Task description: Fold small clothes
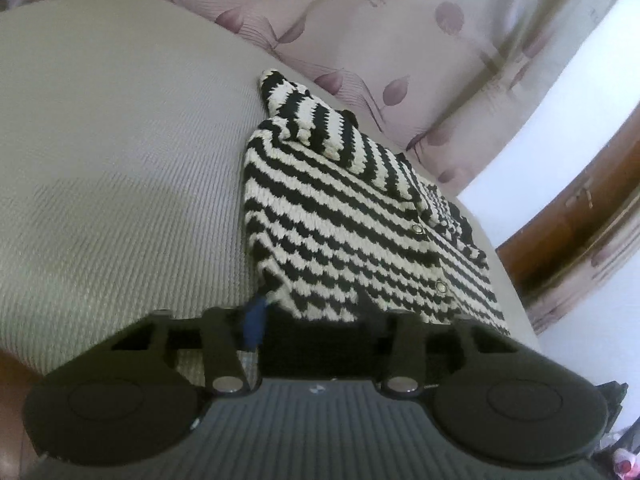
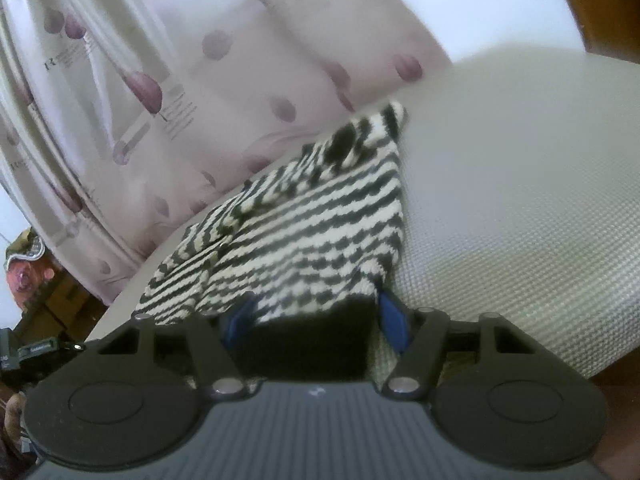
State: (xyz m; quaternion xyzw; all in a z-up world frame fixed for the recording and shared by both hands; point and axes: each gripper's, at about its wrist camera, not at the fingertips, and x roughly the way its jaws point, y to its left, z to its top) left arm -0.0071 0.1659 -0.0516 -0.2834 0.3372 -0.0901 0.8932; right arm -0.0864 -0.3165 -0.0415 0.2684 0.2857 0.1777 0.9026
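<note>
A small black-and-white striped knit cardigan [image 1: 344, 208] with gold buttons lies on a pale grey woven surface [image 1: 120, 184], its sleeves folded onto the body. It also shows in the right wrist view [image 2: 320, 224]. My left gripper [image 1: 308, 308] is at the garment's near hem with the jaws apart; one blue pad [image 1: 255, 316] shows at the hem's left corner, and the hem lies between the fingers. My right gripper [image 2: 316, 316] is at the other near corner, jaws apart, blue pads [image 2: 392, 324] on either side of the hem edge. The fingertips are partly hidden by fabric.
A curtain [image 1: 400, 40] with purple leaf print hangs behind the surface. A wooden door or cabinet [image 1: 580, 232] stands at the right in the left wrist view. Boxes and clutter [image 2: 36, 280] sit at the far left in the right wrist view.
</note>
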